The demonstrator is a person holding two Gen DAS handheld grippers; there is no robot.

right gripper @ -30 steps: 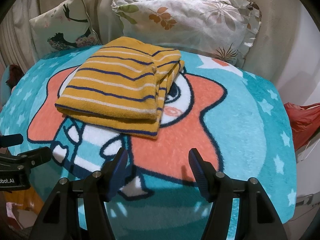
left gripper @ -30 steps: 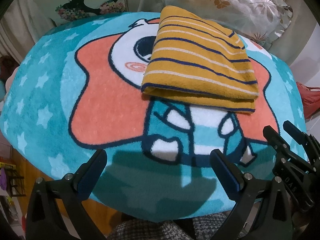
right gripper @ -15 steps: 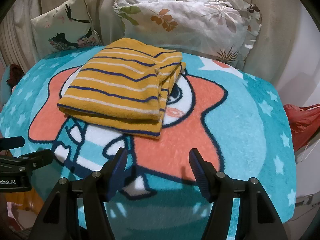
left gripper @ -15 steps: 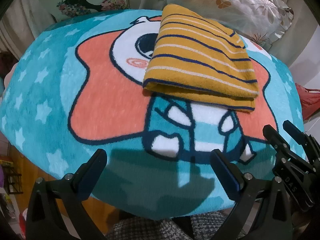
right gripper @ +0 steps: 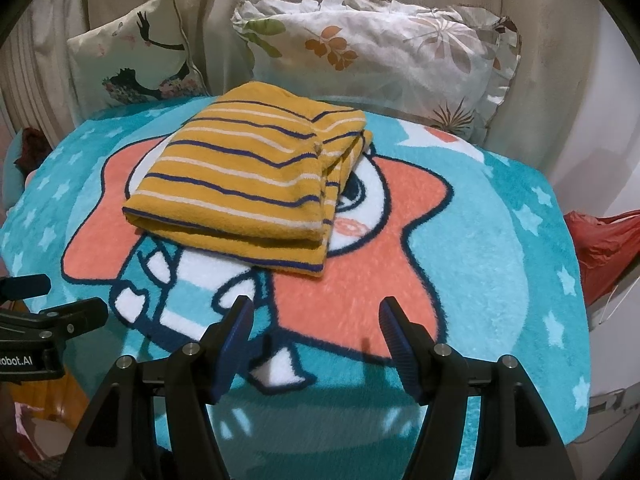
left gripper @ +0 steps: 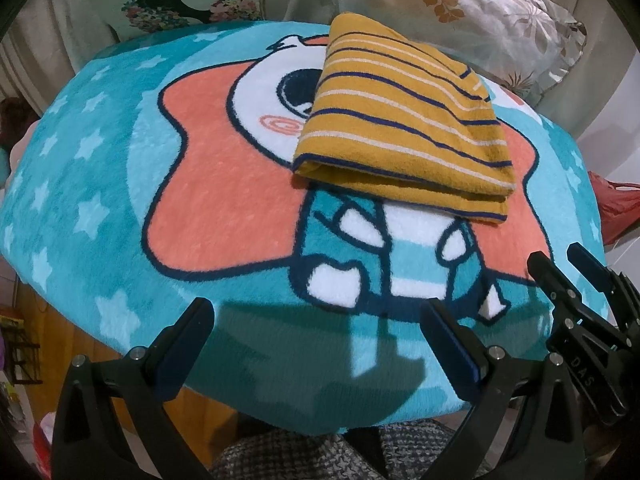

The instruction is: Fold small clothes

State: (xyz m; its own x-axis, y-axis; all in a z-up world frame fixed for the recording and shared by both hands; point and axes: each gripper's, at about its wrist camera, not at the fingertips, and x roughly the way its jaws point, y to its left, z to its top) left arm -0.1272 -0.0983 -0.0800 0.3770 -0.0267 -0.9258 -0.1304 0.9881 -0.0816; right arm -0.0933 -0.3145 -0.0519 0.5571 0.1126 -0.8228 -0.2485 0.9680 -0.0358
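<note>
A mustard-yellow garment with navy and white stripes (left gripper: 404, 128) (right gripper: 248, 184) lies folded in a neat stack on the teal cartoon blanket (left gripper: 112, 184) (right gripper: 500, 240), toward its far side. My left gripper (left gripper: 316, 344) hovers open over the blanket's near edge, well short of the garment, holding nothing. My right gripper (right gripper: 316, 344) is also open and empty, above the near part of the blanket, right of the garment's front corner. Each gripper shows in the other's view: the right gripper (left gripper: 576, 264) at the right edge, the left gripper (right gripper: 52, 296) at the left edge.
Two pillows lean at the back: a floral one (right gripper: 380, 56) (left gripper: 480, 12) and one with a dark silhouette print (right gripper: 136, 56) (left gripper: 168, 4). A red bag (right gripper: 604, 244) (left gripper: 618, 204) sits off the blanket's right side. Grey checked fabric (left gripper: 304, 452) shows below the near edge.
Both grippers have drifted slightly; the garment sits a touch lower in each view. The garment itself has not moved and both grippers stay open.
</note>
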